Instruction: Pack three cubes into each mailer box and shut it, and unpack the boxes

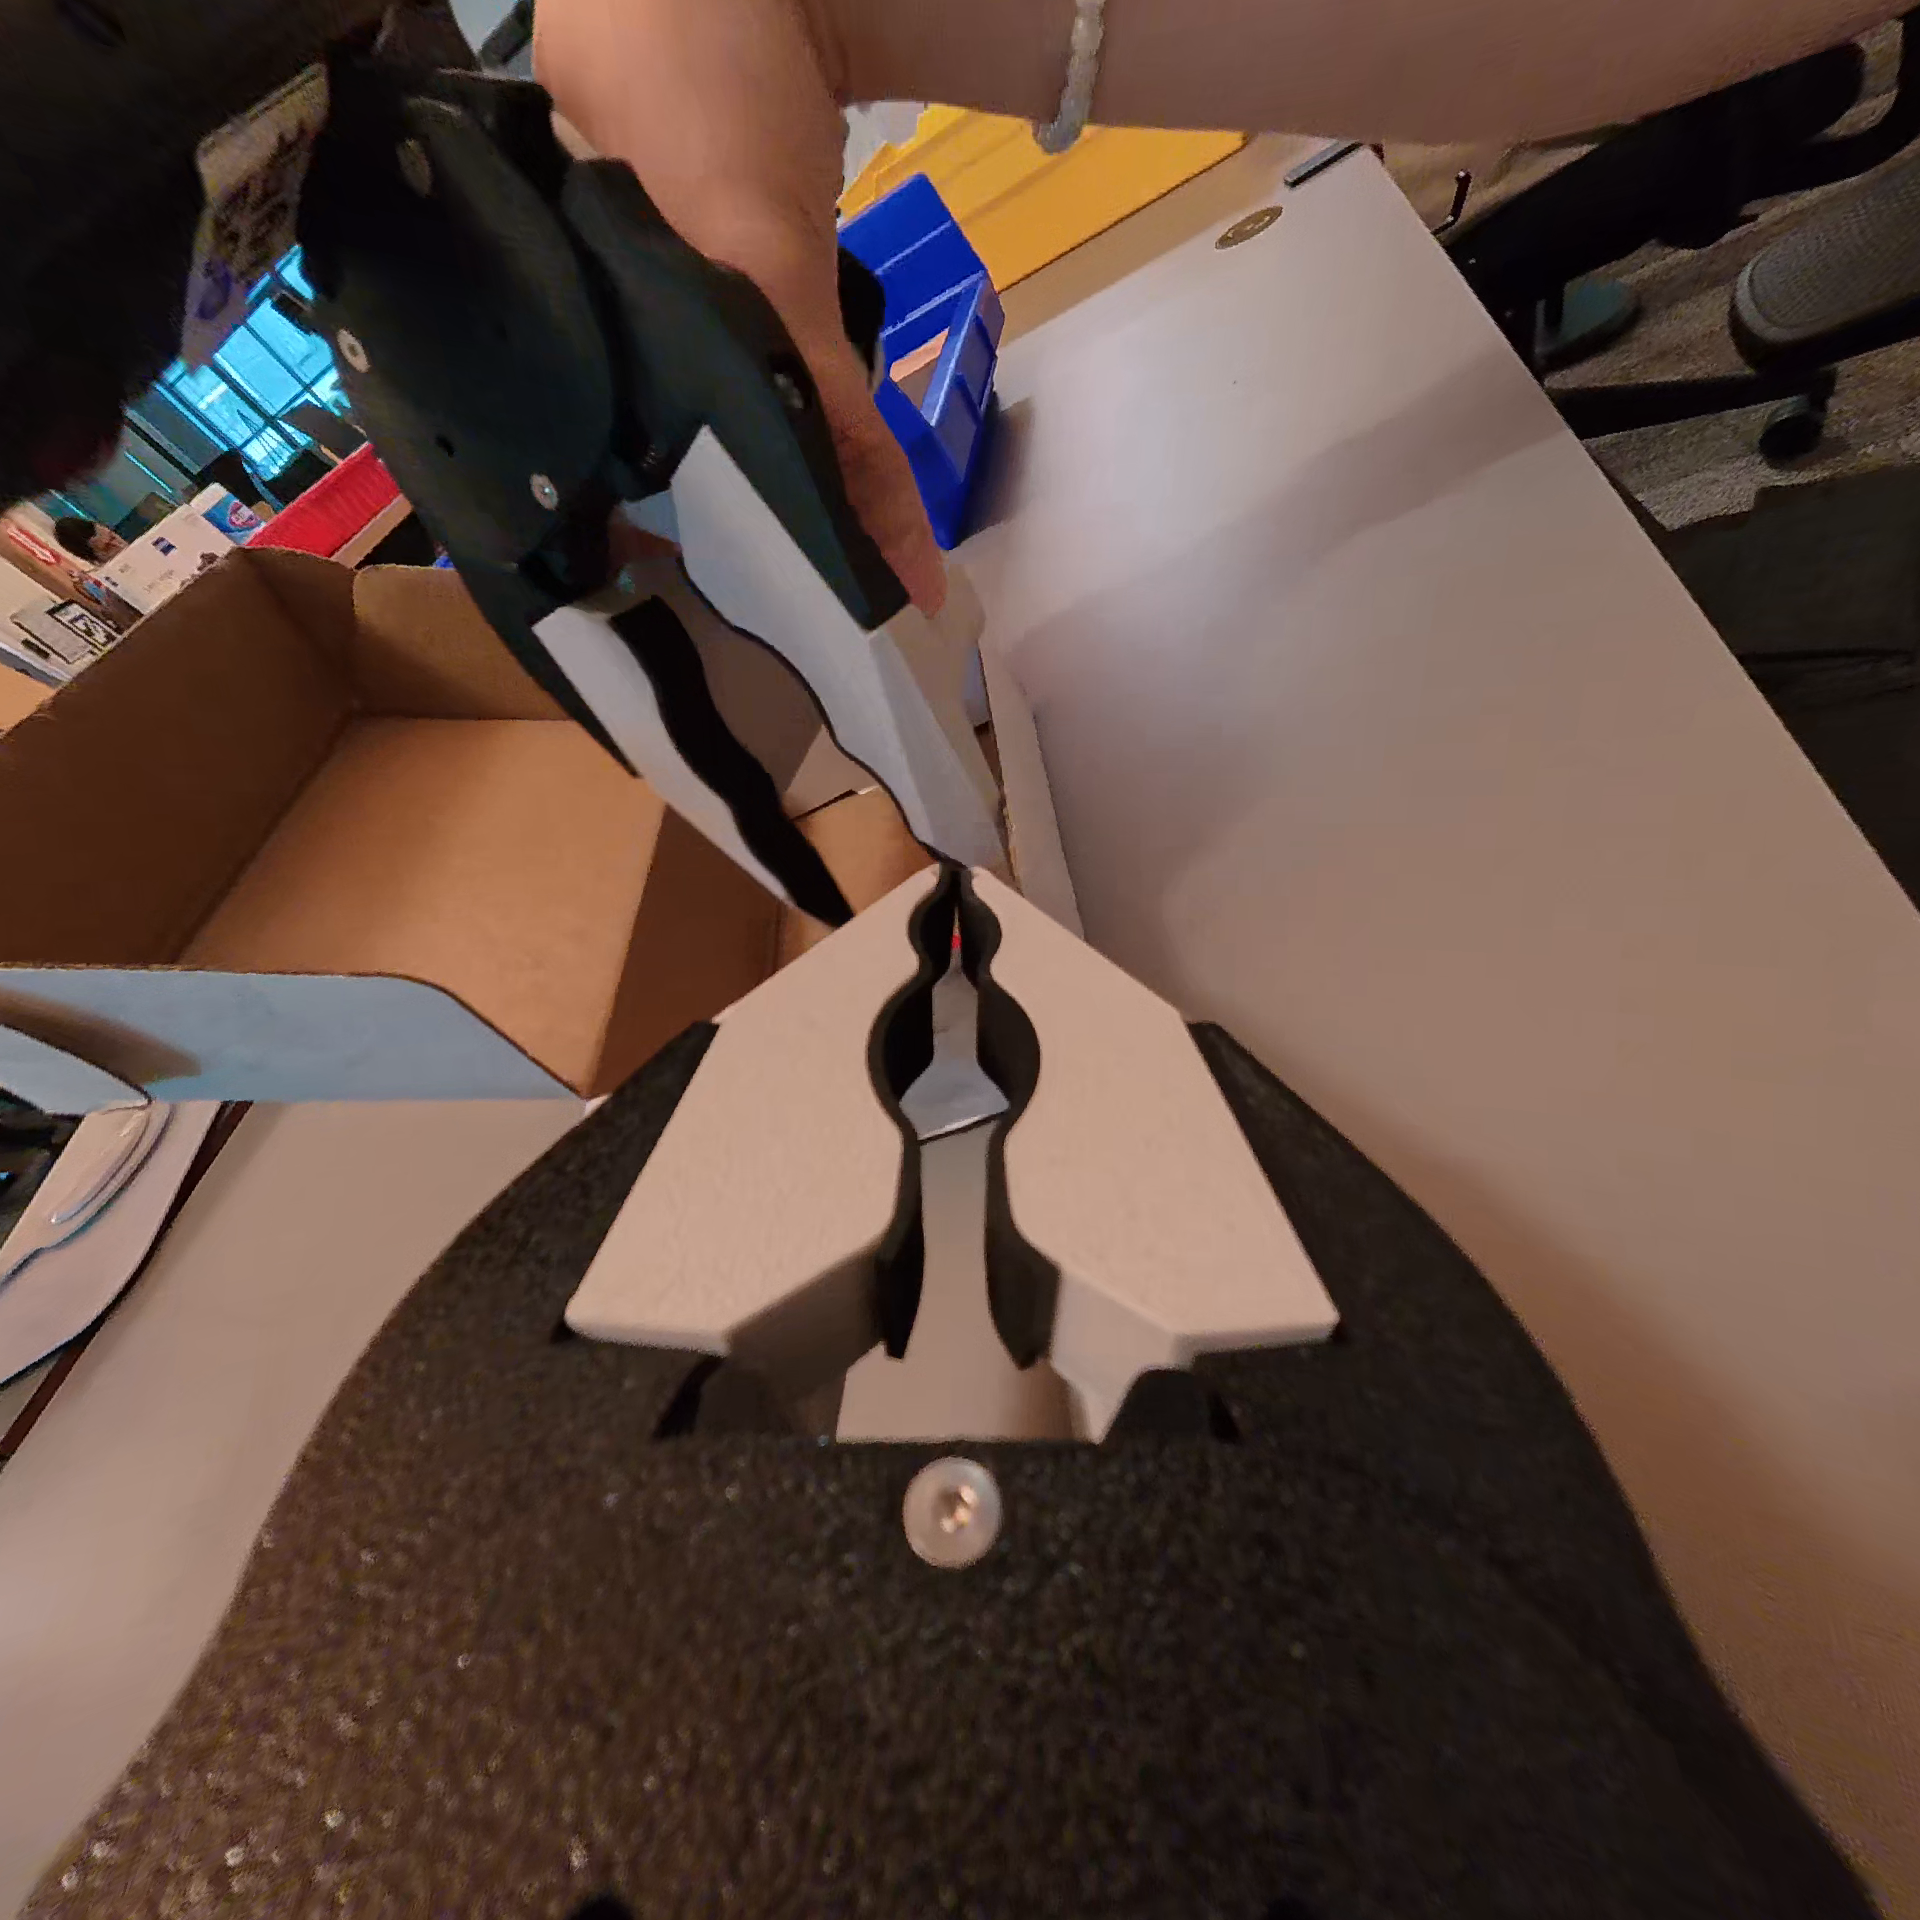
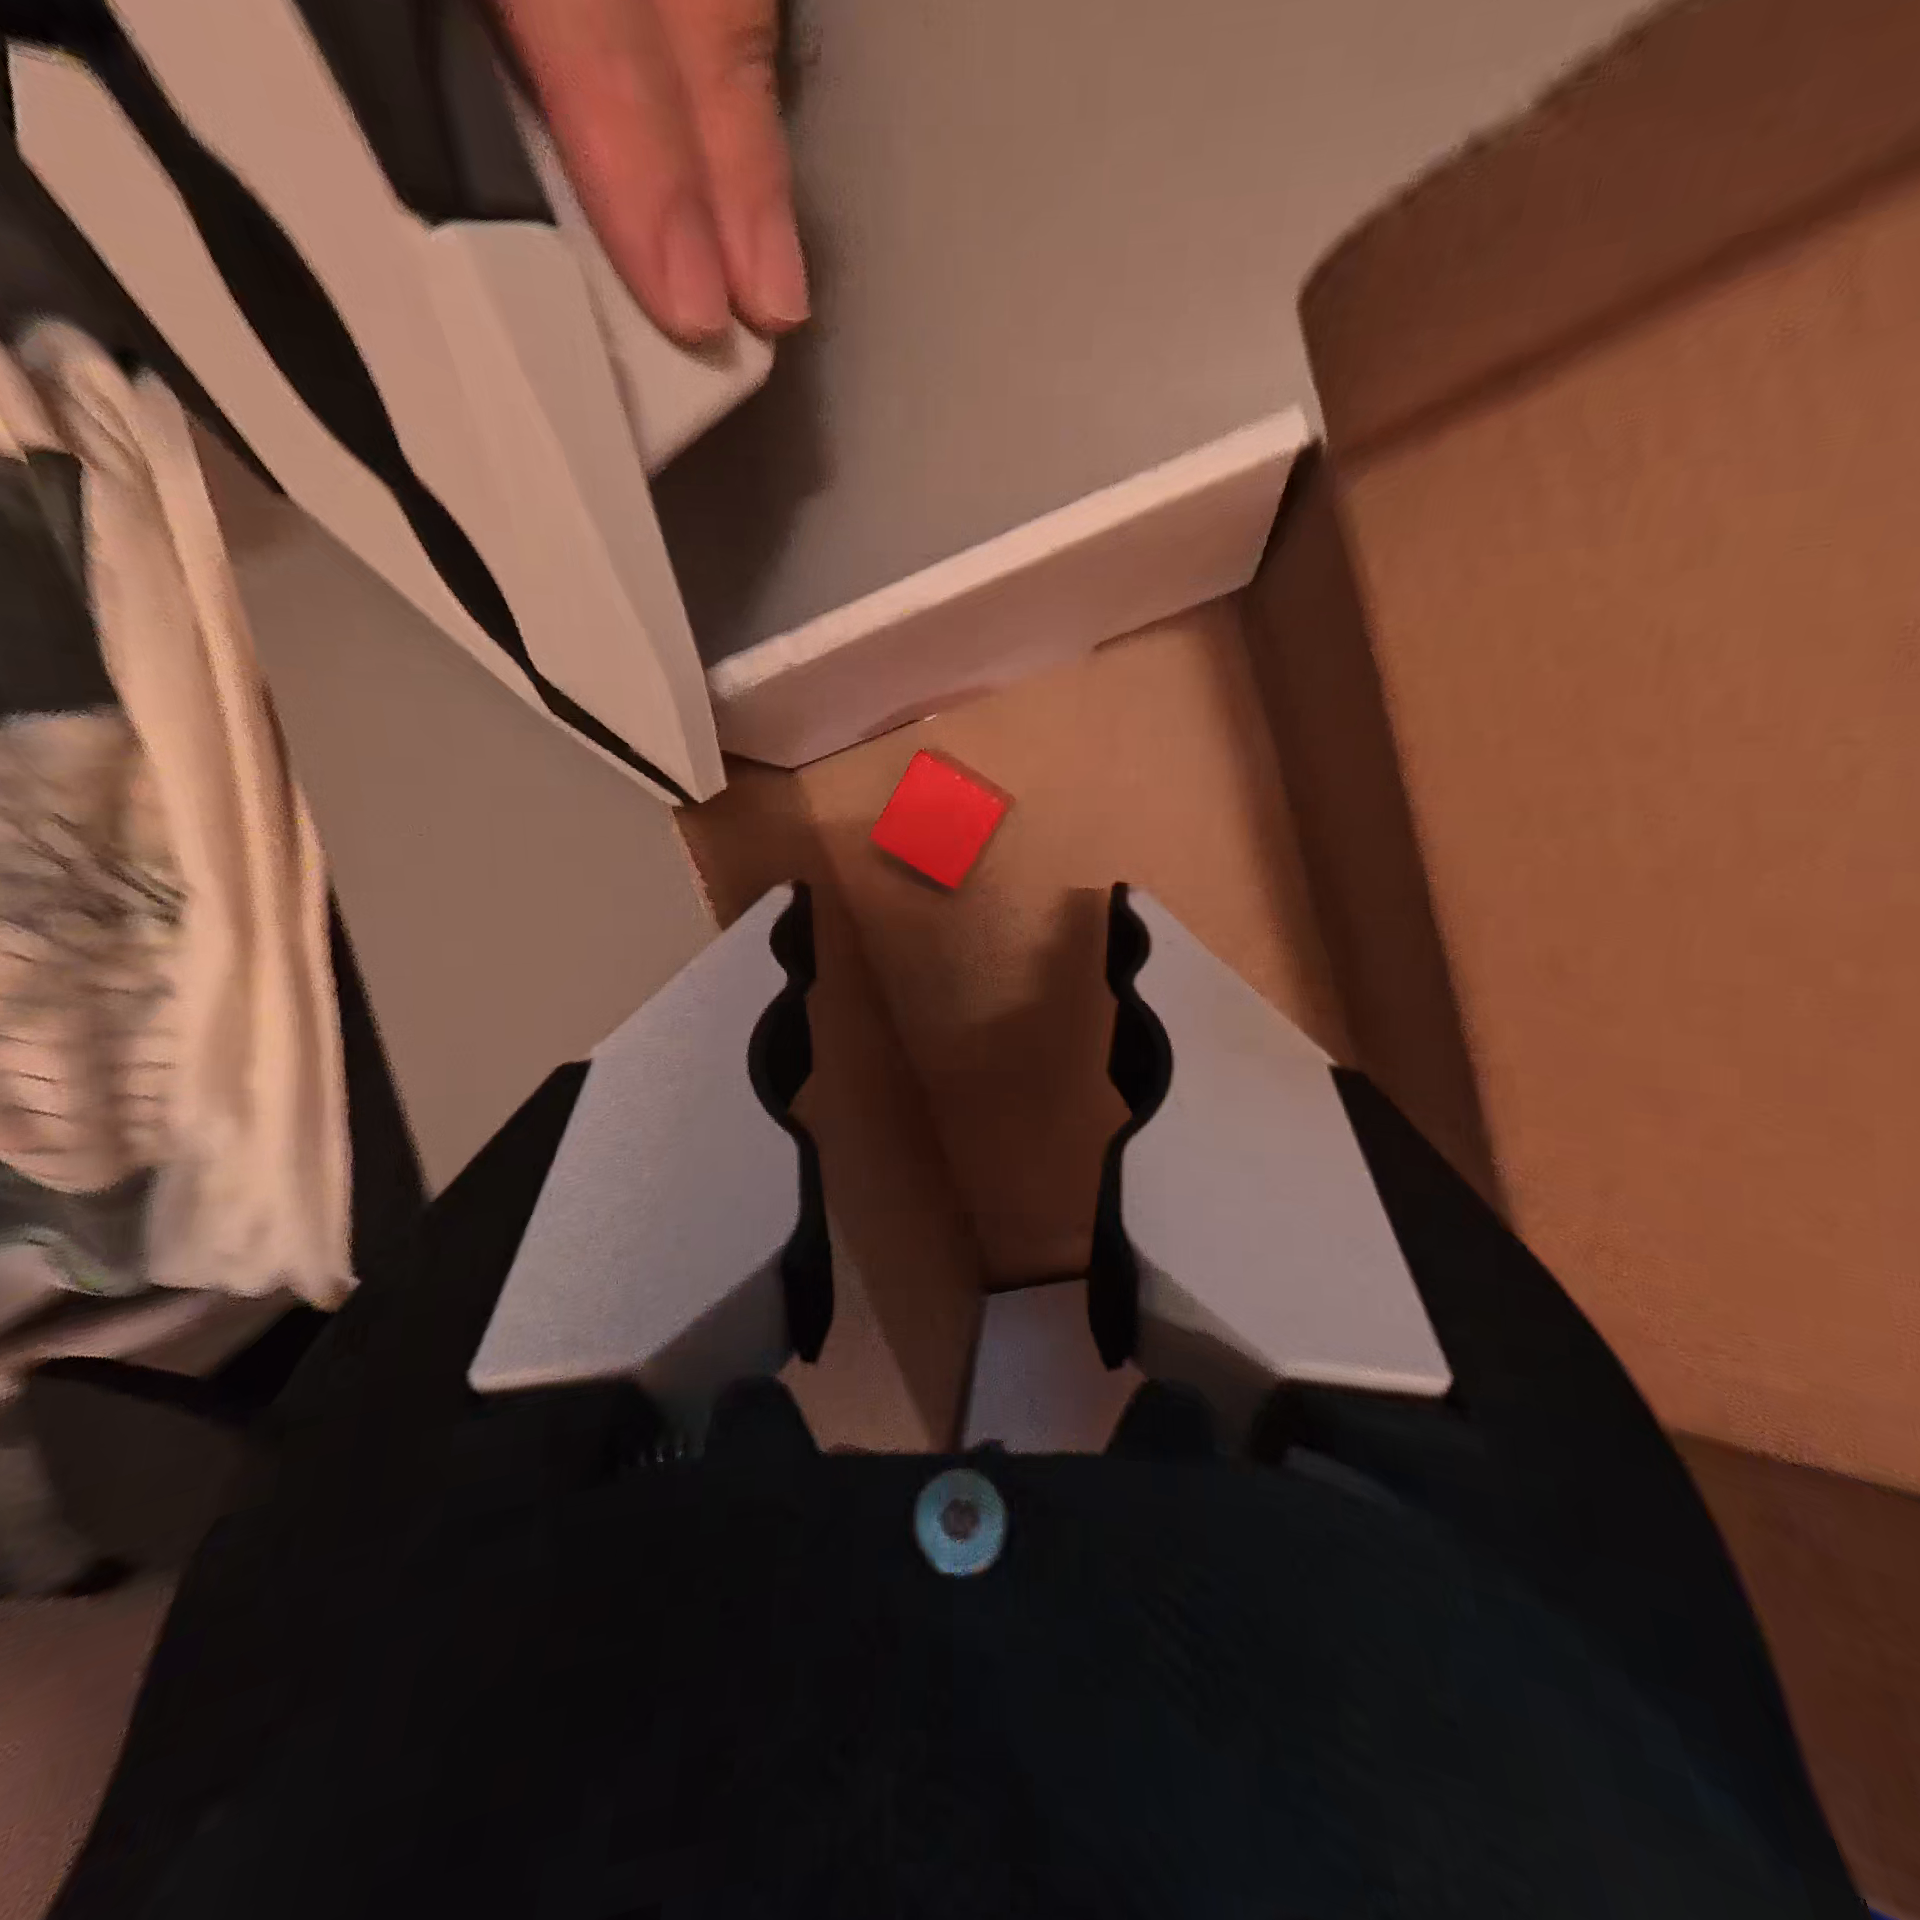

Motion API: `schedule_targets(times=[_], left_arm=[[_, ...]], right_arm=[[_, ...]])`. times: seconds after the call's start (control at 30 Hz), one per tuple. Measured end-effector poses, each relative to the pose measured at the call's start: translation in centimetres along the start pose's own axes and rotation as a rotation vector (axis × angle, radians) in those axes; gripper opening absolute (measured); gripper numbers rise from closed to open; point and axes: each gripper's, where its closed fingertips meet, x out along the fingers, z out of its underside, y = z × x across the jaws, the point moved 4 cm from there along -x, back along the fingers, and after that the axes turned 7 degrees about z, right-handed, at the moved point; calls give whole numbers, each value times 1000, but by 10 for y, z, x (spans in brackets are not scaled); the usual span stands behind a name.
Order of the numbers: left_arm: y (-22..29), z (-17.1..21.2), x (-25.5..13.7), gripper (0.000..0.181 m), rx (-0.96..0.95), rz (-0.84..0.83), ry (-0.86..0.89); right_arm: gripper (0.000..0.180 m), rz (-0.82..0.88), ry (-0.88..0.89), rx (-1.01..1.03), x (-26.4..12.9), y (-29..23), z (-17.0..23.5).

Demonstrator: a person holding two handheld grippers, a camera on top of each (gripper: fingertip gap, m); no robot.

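Inside an open mailer box (image 2: 1558,831) on a white table (image 1: 1403,831), a red cube (image 2: 939,819) lies loose on the brown cardboard floor near a corner. The right gripper (image 2: 956,904) hangs above it, fingers spread and empty. The left gripper (image 1: 954,883) is clenched at the box's white corner wall (image 2: 997,603); whether it pinches the cardboard is unclear.
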Motion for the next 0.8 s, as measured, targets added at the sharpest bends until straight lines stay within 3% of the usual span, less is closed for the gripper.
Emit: schedule_targets(times=[0.1,0.2,0.3,0.43,0.47,0.5,0.53,0.57,0.8], left_arm=[[0,0,0,0,2,-3,-2],[-1,0,0,0,2,-9,1],[-1,0,-1,0,3,-14,5],[-2,-1,-1,0,4,-18,7],[-2,0,-1,0,5,-19,7],[-2,0,-1,0,5,-20,7],[-2,-1,-1,0,5,-21,8],[-2,-1,-1,0,6,-22,9],[-3,-1,-1,0,10,-30,12]], right_arm=[[52,-3,-76,199,5,-2,4],[57,44,-18,303,5,3,-7],[58,48,26,332,7,6,-15],[61,88,-109,287,19,0,-3],[58,98,-110,276,20,0,-4],[47,93,-107,273,19,-1,-5],[24,86,-103,272,18,-1,-6],[20,96,-97,271,16,0,-6],[19,195,-1,202,-33,3,16]])
